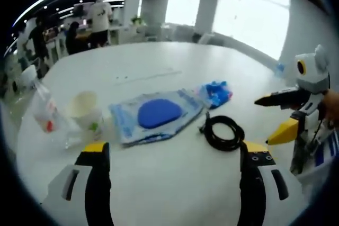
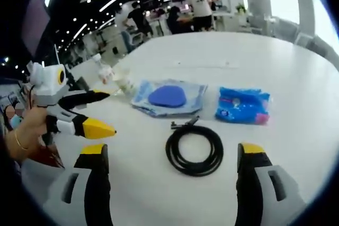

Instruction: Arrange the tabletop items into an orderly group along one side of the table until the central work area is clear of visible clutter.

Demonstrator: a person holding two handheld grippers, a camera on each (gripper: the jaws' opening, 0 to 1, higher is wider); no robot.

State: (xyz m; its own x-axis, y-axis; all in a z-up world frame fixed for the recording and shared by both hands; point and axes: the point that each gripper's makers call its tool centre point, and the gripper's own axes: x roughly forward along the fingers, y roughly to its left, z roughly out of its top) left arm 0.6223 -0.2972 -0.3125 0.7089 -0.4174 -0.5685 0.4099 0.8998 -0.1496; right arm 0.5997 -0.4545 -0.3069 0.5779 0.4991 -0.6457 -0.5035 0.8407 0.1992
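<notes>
A: Nearest the right gripper (image 2: 169,157), whose jaws stand apart with nothing between them, lies the cable (image 2: 194,149), a black coil flat on the table (image 2: 296,78). How will it handle?

B: Probably light and floppy; the loops could spring loose. A pinch across the bundled strands at the rim looks safer than taking its free end.

A: And the left gripper (image 1: 169,154)?

B: Also spread and empty. The cable (image 1: 224,132) sits just ahead of its right jaw, and the flat pouch (image 1: 157,115) with the blue oval lies ahead, toward its left jaw. That pouch looks soft and slick, so an edge grip is likely best.

A: Farther out?

B: The blue packet (image 2: 243,105) lies to the right of the pouch (image 2: 168,97) and apart from it, crinkly and light. Beyond the pouch stand a cup (image 1: 86,110) and a clear bag (image 1: 45,110) near the table's edge. The cup seems thin and easy to crush; the bag is limp.

A: So everything sits mid-table?

B: Mostly, yes. Nothing is yet grouped along one side.
</notes>
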